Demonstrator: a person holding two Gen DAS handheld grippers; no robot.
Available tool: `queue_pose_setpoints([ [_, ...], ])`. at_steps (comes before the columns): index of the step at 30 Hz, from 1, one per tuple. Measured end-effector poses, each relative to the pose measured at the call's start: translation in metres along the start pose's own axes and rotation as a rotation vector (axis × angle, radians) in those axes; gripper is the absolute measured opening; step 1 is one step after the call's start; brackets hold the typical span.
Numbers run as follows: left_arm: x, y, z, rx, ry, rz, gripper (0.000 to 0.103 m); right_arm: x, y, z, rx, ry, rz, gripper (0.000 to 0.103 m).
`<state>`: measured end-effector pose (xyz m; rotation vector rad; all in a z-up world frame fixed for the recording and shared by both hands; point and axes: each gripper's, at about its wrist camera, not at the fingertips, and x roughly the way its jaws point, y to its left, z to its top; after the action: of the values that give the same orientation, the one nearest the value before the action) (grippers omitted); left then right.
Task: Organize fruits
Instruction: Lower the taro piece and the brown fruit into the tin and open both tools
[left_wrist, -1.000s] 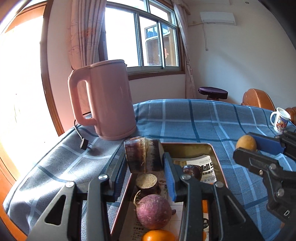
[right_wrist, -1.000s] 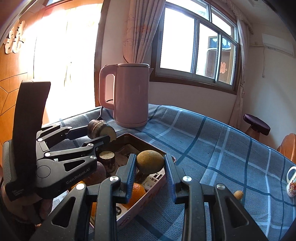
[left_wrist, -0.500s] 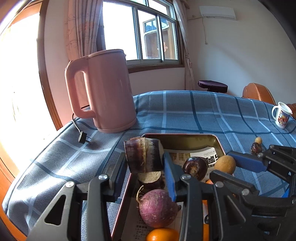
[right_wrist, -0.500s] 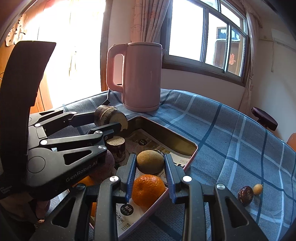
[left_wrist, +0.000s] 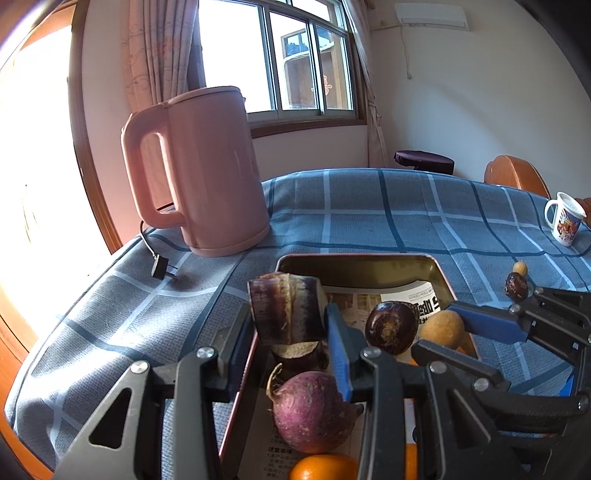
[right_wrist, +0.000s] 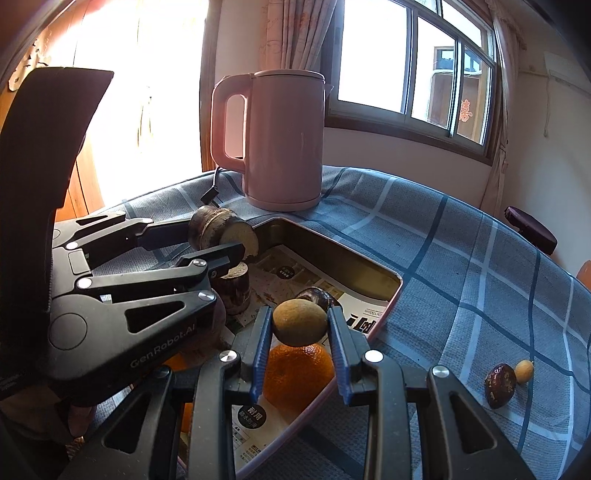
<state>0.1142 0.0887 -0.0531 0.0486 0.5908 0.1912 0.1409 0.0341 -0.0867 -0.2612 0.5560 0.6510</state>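
A: What takes up the most room?

B: The table with the blue checked cloth (left_wrist: 369, 206). On it, toward the window, stands a pink kettle (left_wrist: 201, 173), upright, its plug (left_wrist: 159, 266) lying on the cloth beside it.

A: And the tray?

B: A metal tray (right_wrist: 334, 258) lined with printed paper sits just in front of the kettle. Both grippers hang over it.

A: What does the left gripper have?

B: The left gripper (left_wrist: 290, 321) is clamped on a dark cut stalk piece (left_wrist: 286, 308) — pale at the cut end — held above the tray's near-left part. Directly under it a second cut piece (right_wrist: 233, 288) stands upright on the paper.

A: The right one?

B: The right gripper (right_wrist: 299, 328) is pressed closed on a round tan-brown fruit (right_wrist: 300, 322), held over the tray's right side, right above an orange (right_wrist: 297, 374) lying in the tray.

A: What else lies in the tray?

B: A purple-red root (left_wrist: 312, 411) near the left gripper, another orange (left_wrist: 323, 467) at the lower edge of the left view, and a dark brown round fruit (left_wrist: 391, 326) toward the middle.

A: Anything outside it?

B: A white printed mug (left_wrist: 565, 218) far off on the cloth, and two little ones right of the tray — a dark wrinkled fruit (right_wrist: 500, 380) touching a small yellow fruit (right_wrist: 524, 371).
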Motion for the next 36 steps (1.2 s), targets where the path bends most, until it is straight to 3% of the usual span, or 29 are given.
queue_pose_setpoints([
  [18, 0.005, 0.002, -0.003, -0.006, 0.024, -0.008, 0.042, 0.005, -0.001, 0.000, 0.015, 0.029, 0.042, 0.033],
  [19, 0.004, 0.003, -0.003, -0.013, 0.020, -0.006, 0.044, 0.005, -0.001, 0.000, 0.014, 0.032, 0.039, 0.034],
  [21, 0.001, 0.004, -0.002, -0.020, 0.013, -0.001, 0.048, 0.004, 0.000, -0.001, 0.008, 0.028, 0.042, 0.047],
  [22, -0.002, 0.005, -0.001, -0.023, 0.003, 0.005, 0.056, 0.002, 0.000, -0.001, 0.008, 0.022, 0.044, 0.052],
  [24, -0.010, 0.006, 0.002, -0.034, -0.020, 0.008, 0.067, -0.005, -0.002, -0.001, 0.008, 0.015, 0.036, 0.052],
  [29, -0.029, 0.003, 0.010, -0.048, -0.062, 0.007, 0.078, -0.031, -0.025, -0.007, 0.005, -0.001, -0.024, 0.053],
  [36, -0.046, -0.038, 0.023, 0.000, -0.088, -0.063, 0.080, -0.069, -0.099, -0.023, 0.109, 0.012, -0.182, 0.055],
])
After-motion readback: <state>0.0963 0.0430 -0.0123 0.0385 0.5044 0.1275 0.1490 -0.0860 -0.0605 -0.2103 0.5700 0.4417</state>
